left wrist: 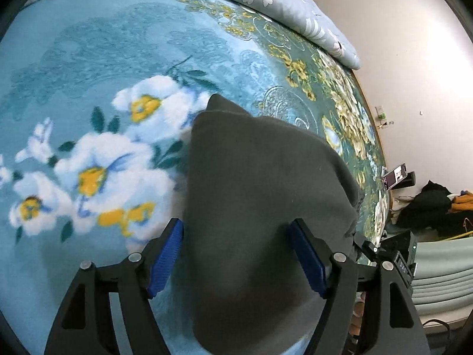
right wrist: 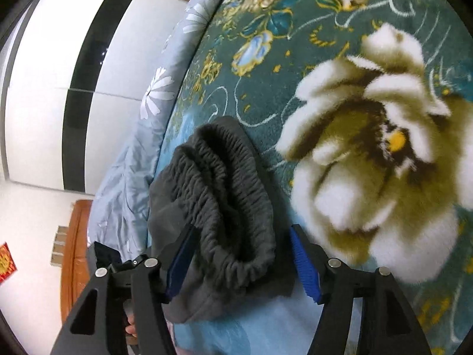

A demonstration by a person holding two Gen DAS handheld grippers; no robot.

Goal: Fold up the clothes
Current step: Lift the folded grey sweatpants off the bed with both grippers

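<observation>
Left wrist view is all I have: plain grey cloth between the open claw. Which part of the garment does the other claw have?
Observer: The gathered elastic waistband lies between the right claw, which is open.
Operator: Is the cloth lying on the blanket there?
Observer: Yes, on the green flowered blanket, beside a big white flower.
Operator: What lies past the blanket edge?
Observer: A pale blue quilt, then a white wardrobe.

Left wrist view close above the blanket (left wrist: 88, 59), facing the quilt (left wrist: 295, 9) and wall, right wrist view equally close, facing a wardrobe (right wrist: 44, 88), both sharing blanket, quilt, dark garment (left wrist: 251, 192).
</observation>
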